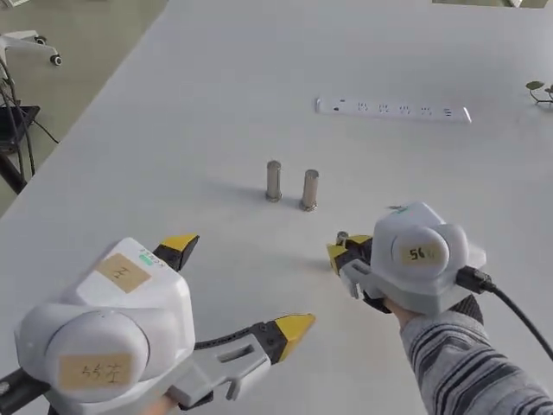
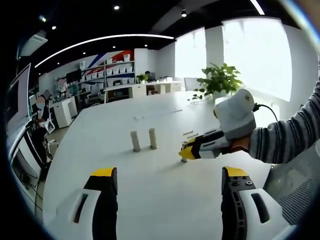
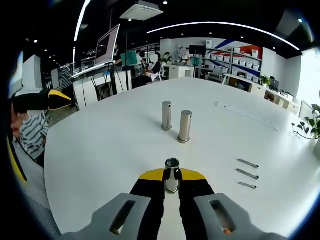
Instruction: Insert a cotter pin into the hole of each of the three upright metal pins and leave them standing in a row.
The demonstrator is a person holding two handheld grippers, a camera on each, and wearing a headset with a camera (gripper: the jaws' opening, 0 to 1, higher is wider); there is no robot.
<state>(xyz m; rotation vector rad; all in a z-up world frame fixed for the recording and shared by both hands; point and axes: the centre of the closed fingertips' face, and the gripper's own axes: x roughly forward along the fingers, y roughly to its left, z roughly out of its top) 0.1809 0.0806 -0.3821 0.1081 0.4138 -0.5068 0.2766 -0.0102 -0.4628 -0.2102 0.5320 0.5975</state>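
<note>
Right tongs (image 3: 171, 177), black with yellow tips: clamped from both sides on a short silver cylindrical metal pin, the held pin (image 3: 172, 175). This pin is upright, long axis vertical, rounded top towards the camera. Its lower part is hidden between the jaws, so contact with the tabletop cannot be confirmed, and no cross hole can be made out on it. In the head view the right tongs (image 1: 344, 251) cover all but the pin's top (image 1: 342, 236).

Left tongs (image 2: 167, 175), same colours: jaws wide apart, holding nothing, hovering over the white tabletop (image 1: 216, 86). In the head view the left tongs (image 1: 236, 285) sit on the near side of the white power strip (image 1: 393, 110), farther from it than anything else noted.

Two more matching silver pins, the standing pins (image 3: 166, 115) (image 3: 185, 126), are upright side by side, slightly apart, on the near side of the power strip. They lie between it and the held pin. One shows a dark hole near its top; the other's hole is unclear.

Three thin grey cotter pins (image 3: 247, 173) lie flat and roughly parallel on the near side of the power strip. Their shape is too small to make out.
</note>
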